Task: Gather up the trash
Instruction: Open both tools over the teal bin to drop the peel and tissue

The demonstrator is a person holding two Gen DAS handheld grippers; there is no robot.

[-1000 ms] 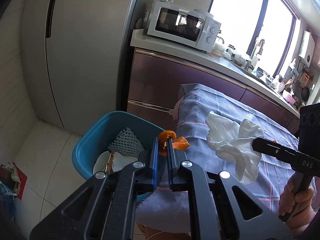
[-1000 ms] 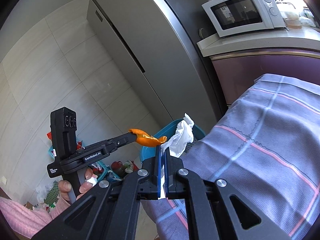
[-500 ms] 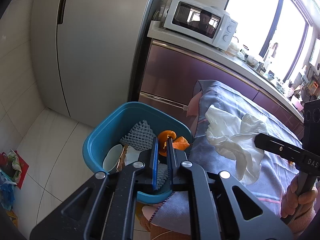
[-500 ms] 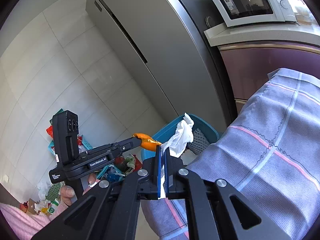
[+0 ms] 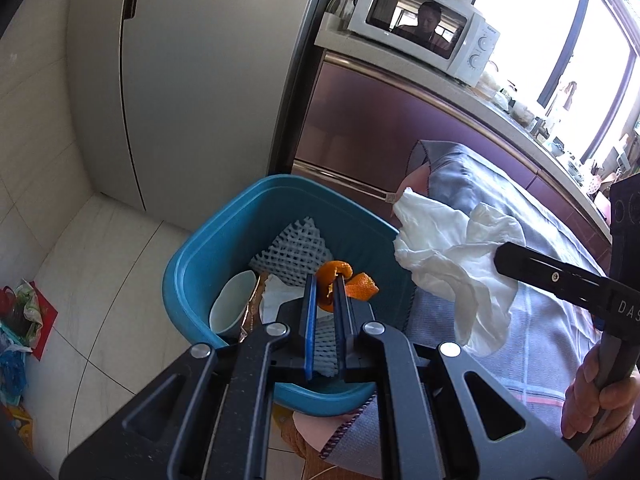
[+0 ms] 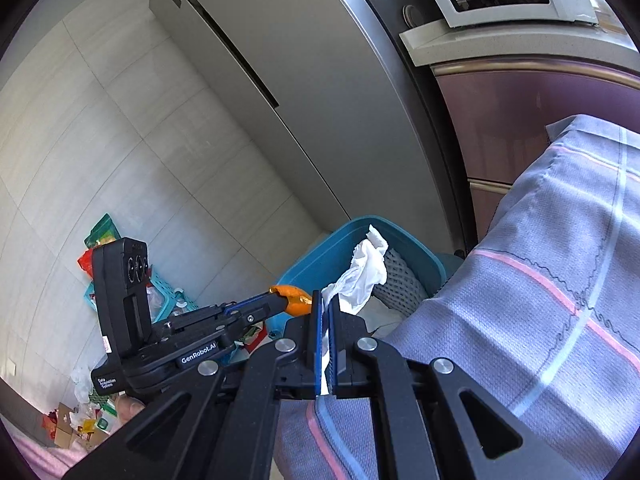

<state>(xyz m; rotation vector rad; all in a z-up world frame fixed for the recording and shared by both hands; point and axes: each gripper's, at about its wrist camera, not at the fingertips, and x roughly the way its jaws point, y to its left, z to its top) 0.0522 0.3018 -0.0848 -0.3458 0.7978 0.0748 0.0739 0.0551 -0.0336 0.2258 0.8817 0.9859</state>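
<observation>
A kitchen corner filled both views: a tall grey refrigerator [image 5: 192,92], a white microwave [image 5: 424,24] on a pale counter above maroon cabinets, and a pale tiled floor.

The left claw [image 5: 325,280] was pressed together on a curl of orange peel [image 5: 340,276], pinching it directly over the open mouth of a blue bin [image 5: 200,256] that stood on the floor. Inside the bin lay a white foam fruit net [image 5: 294,246], a pale bowl-shaped item [image 5: 232,304] and some white paper.

The right claw [image 6: 327,300] was pinched shut on a crumpled white tissue [image 6: 366,266], which stuck up from between its blue pads. In the left view the tissue [image 5: 452,248] hung at the bin's right rim, partly over a surface draped in a grey-blue cloth [image 5: 540,320] with pink and pale stripes — the bin stood just beside that cloth's edge.

A person's hand [image 5: 596,396] gripped the right claw's handle at the lower right. Farther out, on the floor by the wall, sat a scatter of colourful packaging and bags [image 6: 108,240].
</observation>
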